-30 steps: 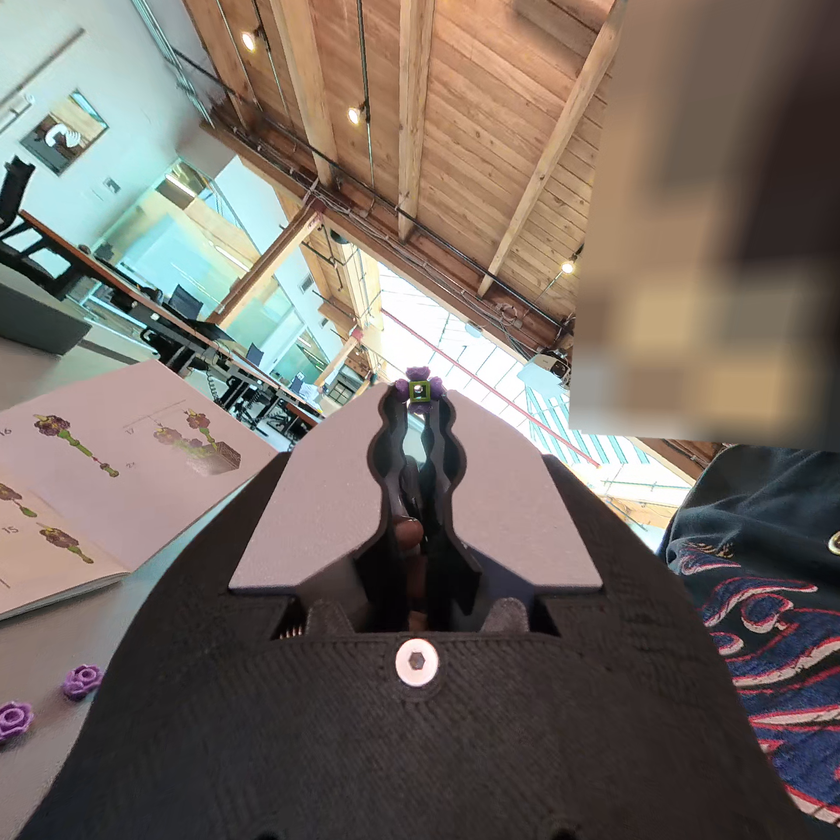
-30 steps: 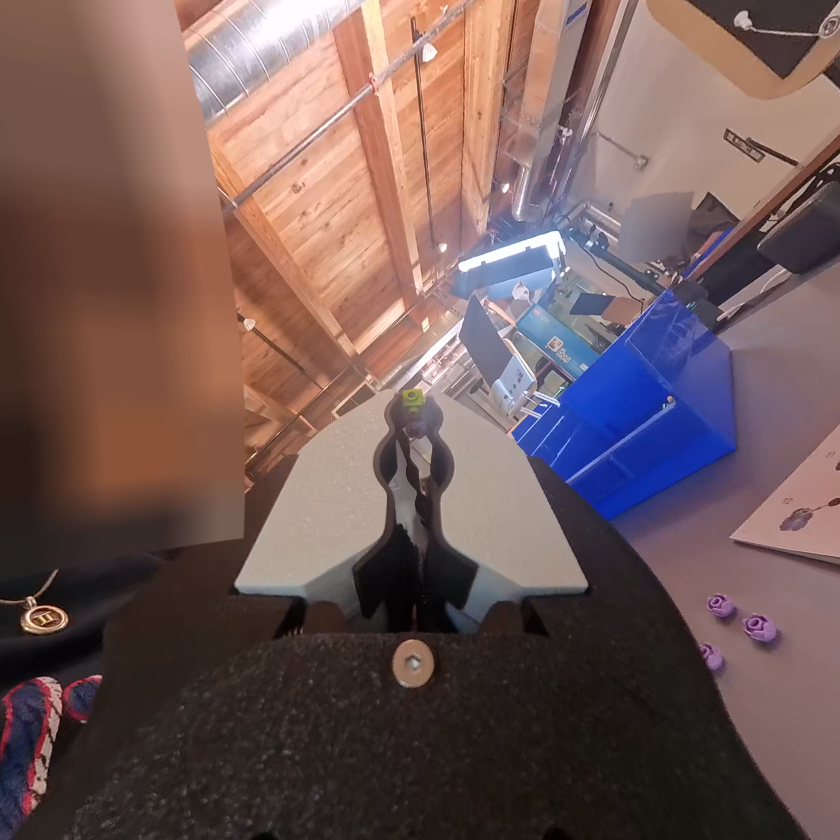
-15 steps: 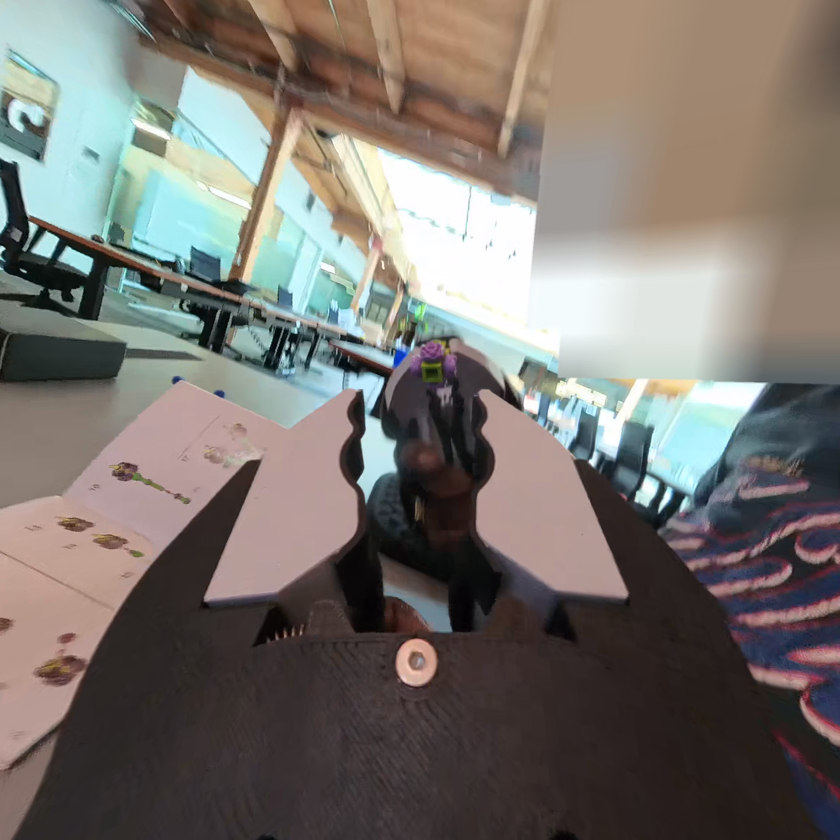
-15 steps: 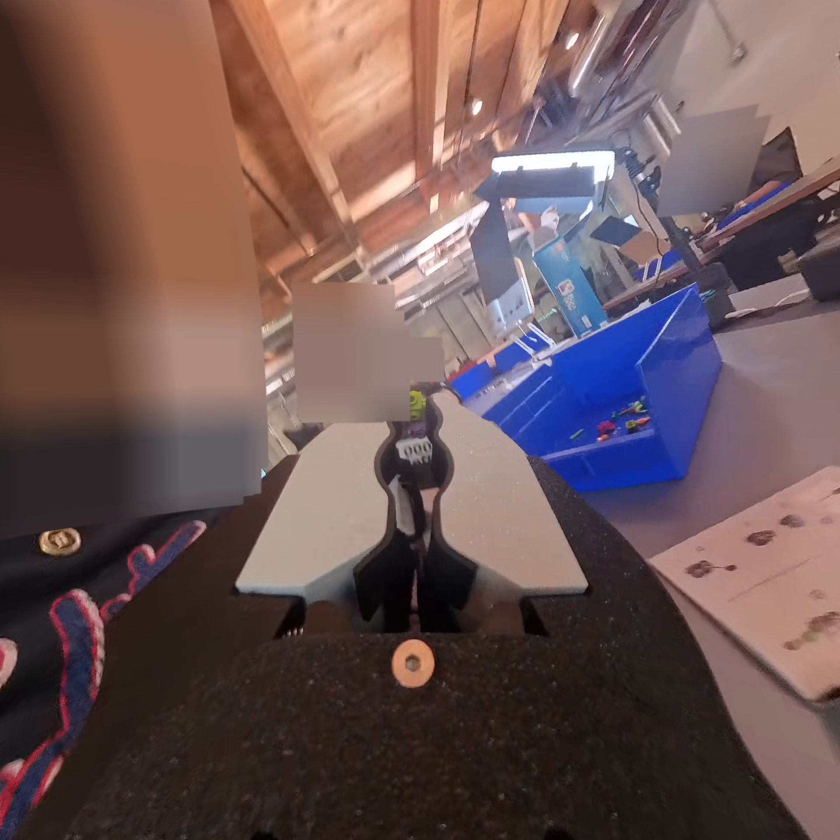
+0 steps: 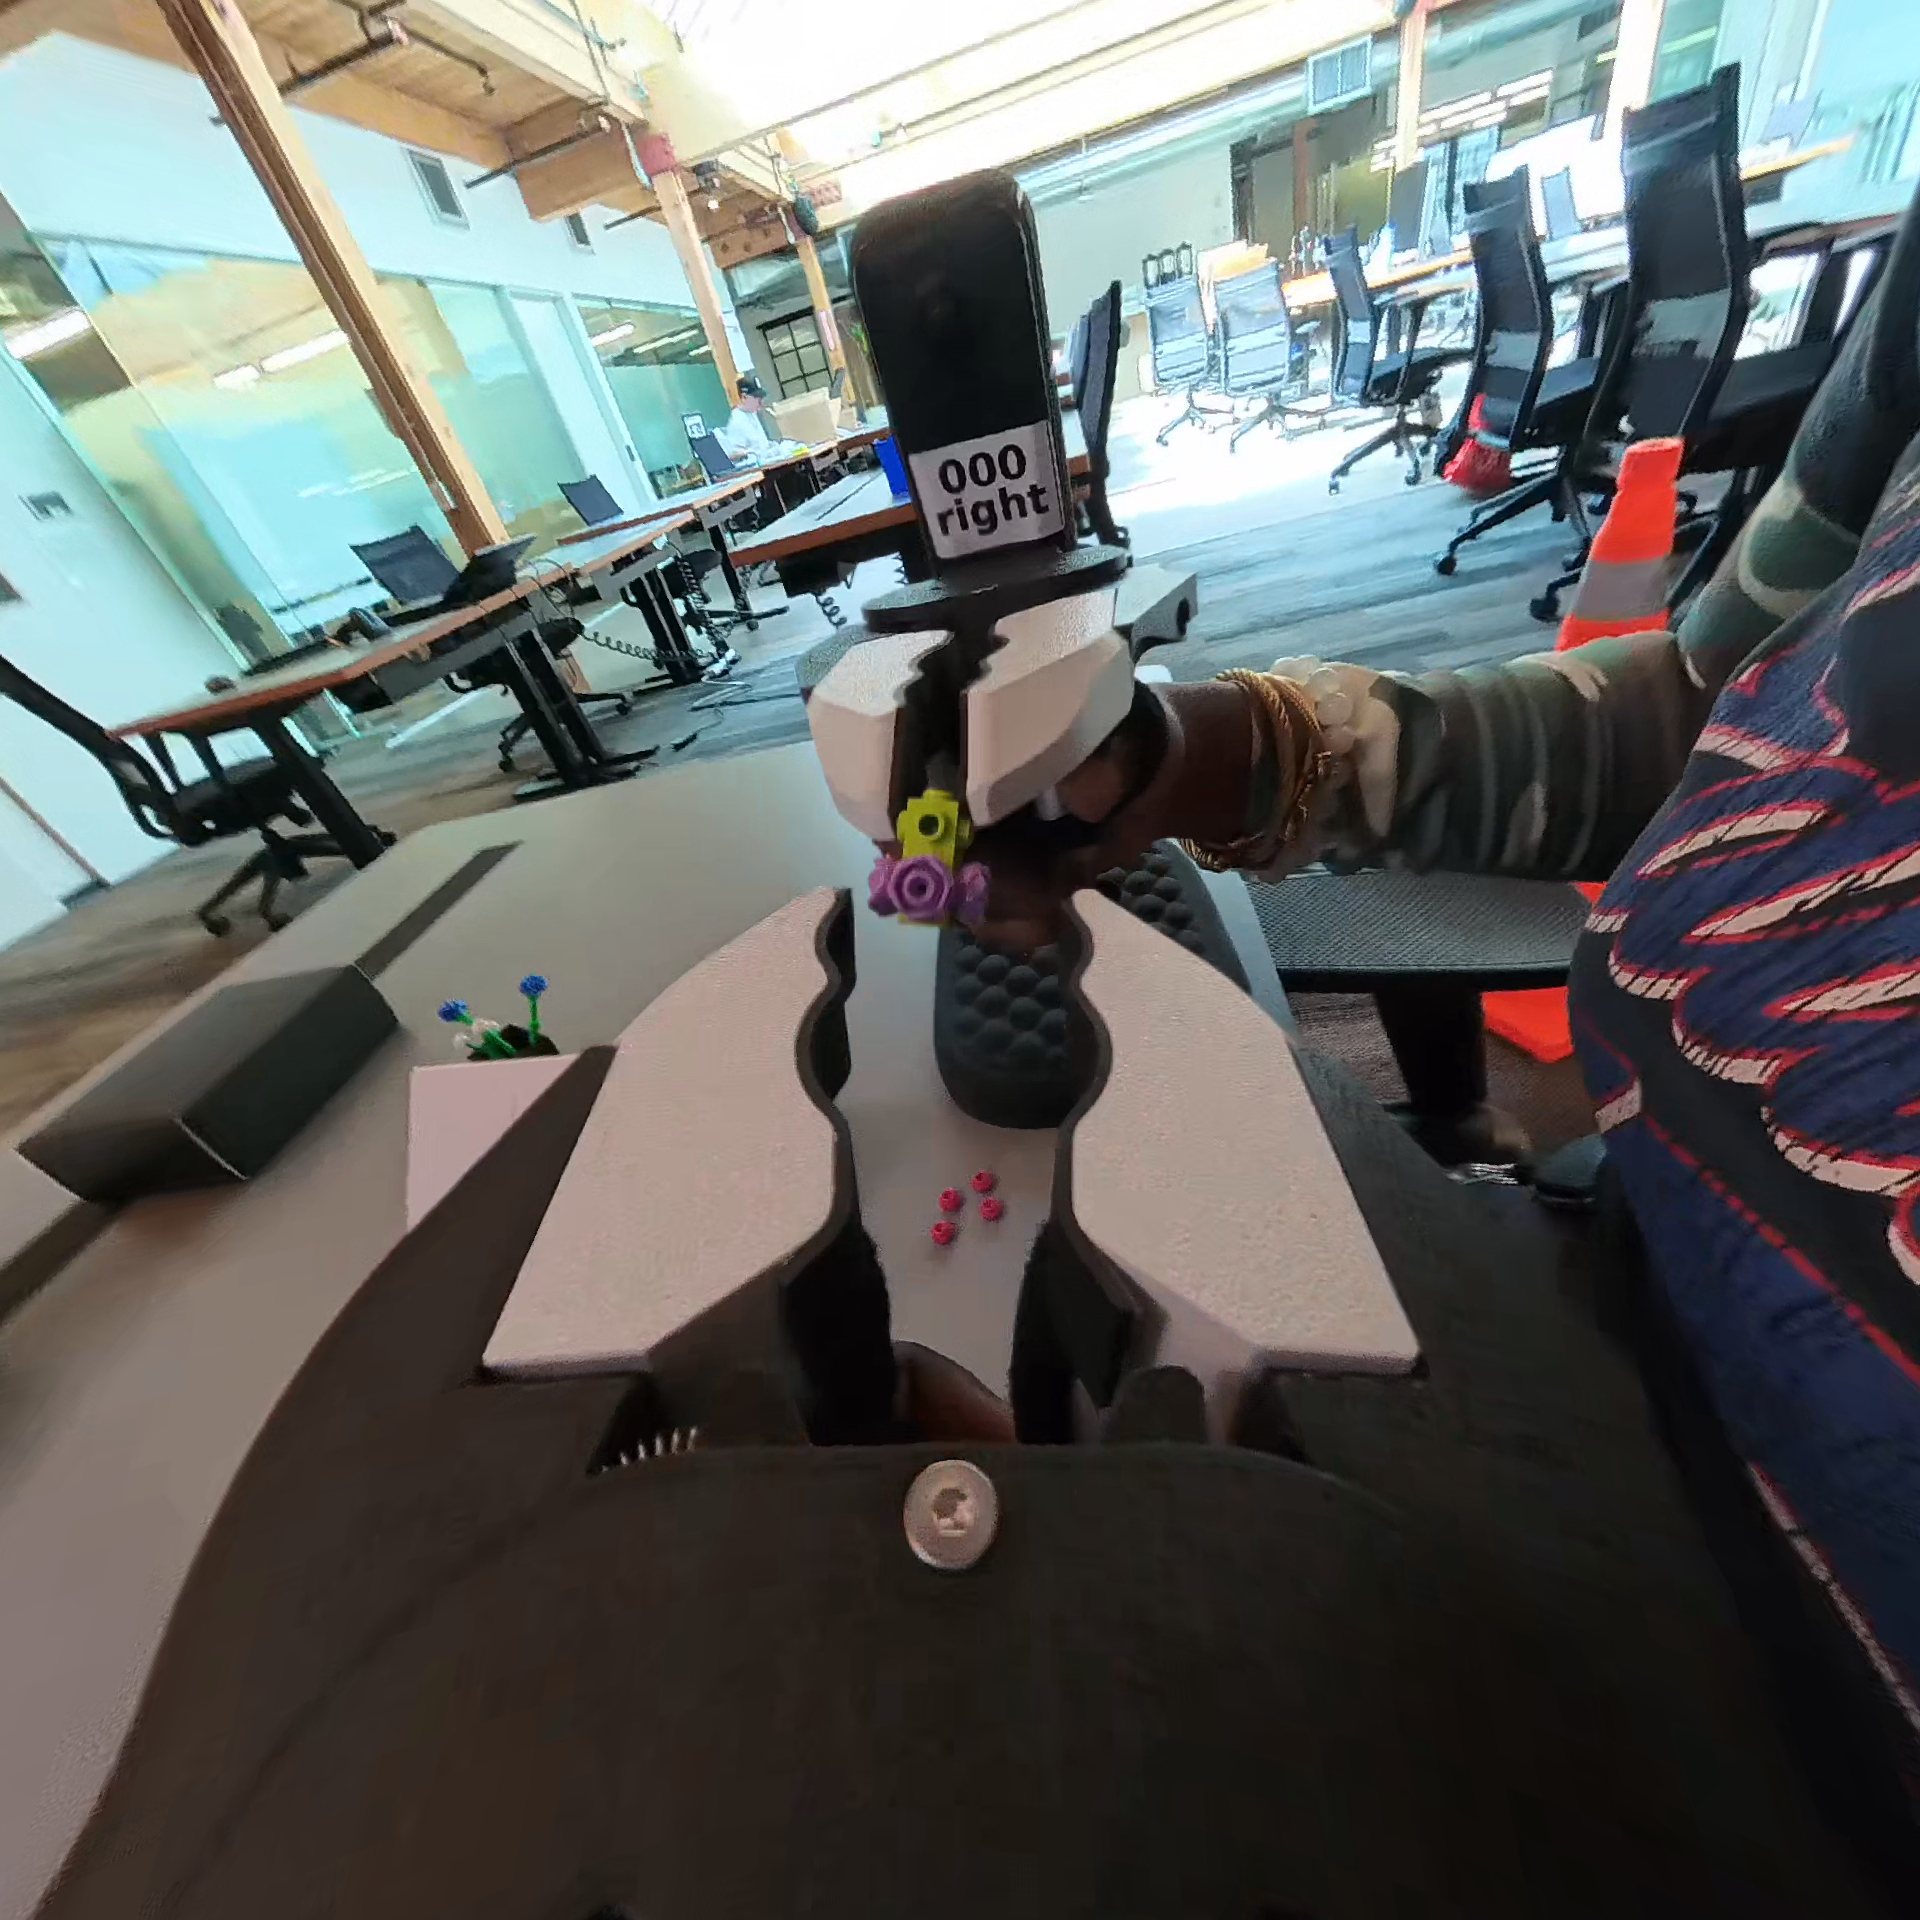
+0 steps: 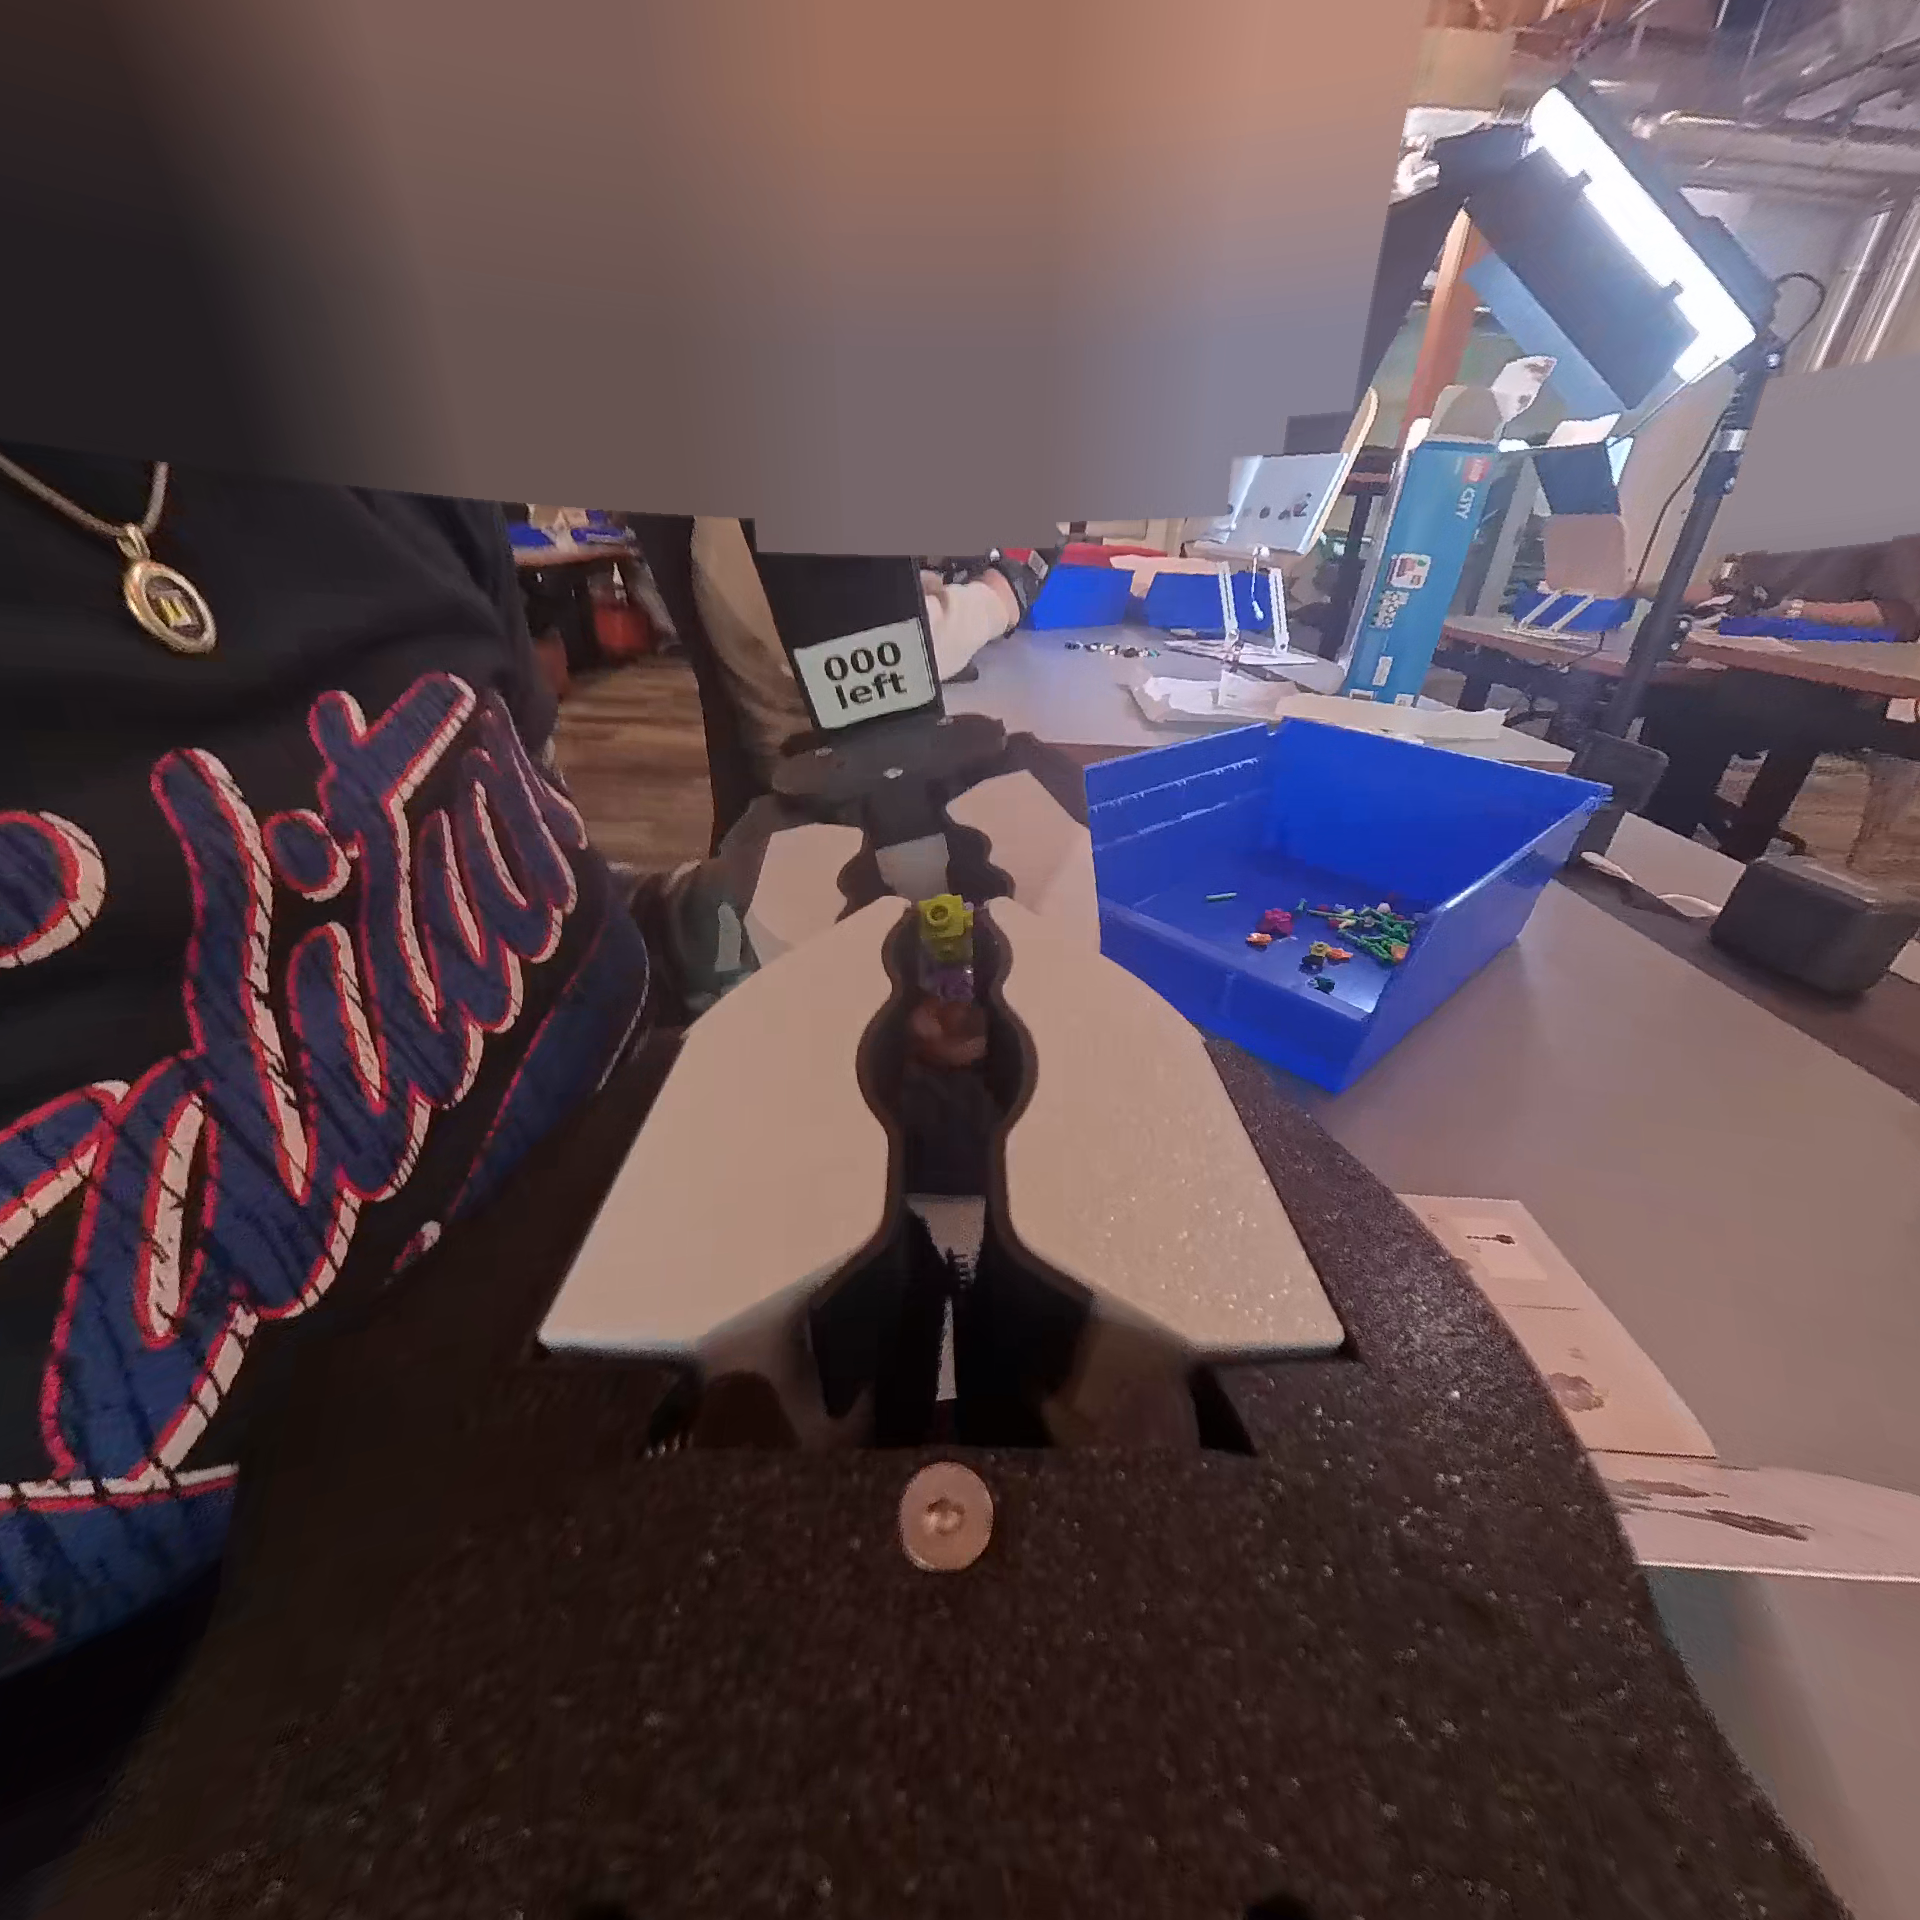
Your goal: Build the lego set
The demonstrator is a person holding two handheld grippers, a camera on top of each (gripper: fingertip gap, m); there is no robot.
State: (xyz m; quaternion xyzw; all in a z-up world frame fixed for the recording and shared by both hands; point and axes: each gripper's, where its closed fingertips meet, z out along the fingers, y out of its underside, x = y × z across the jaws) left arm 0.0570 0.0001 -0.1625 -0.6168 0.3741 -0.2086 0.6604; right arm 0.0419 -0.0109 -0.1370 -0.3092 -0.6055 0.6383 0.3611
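While your right gripper (image 5: 932, 810) pinches the little flower piece (image 5: 923, 868) by its lime-green block, your left gripper (image 5: 951, 1023) sits just below it with its jaws spread and nothing between them. From the right wrist view, the right gripper (image 6: 943, 920) has its tips closed on that same piece, lime block at the tip and purple blossoms tucked behind, with the other tool facing it close in front.

The step in hand looks like adding to this cluster, or passing it across. Either way, keep your right grip firm on the lime block and hold it still in the air; let the left do the travelling. If you want the left to take it, bring its fingers around the purple blossoms squarely, one each side, and close before the right lets go. A skewed pinch on those rounded petals would likely squirt the piece out.

Four small red studs (image 5: 966, 1206) lie on the grey table (image 5: 312, 1247) beneath your left jaws, and the blue bin (image 6: 1340, 831) of loose parts sits to your right, well apart. The instruction booklet (image 6: 1558, 1382) lies beside your right tool. A small potted build with blue flowers (image 5: 497, 1023) stands behind the left finger.
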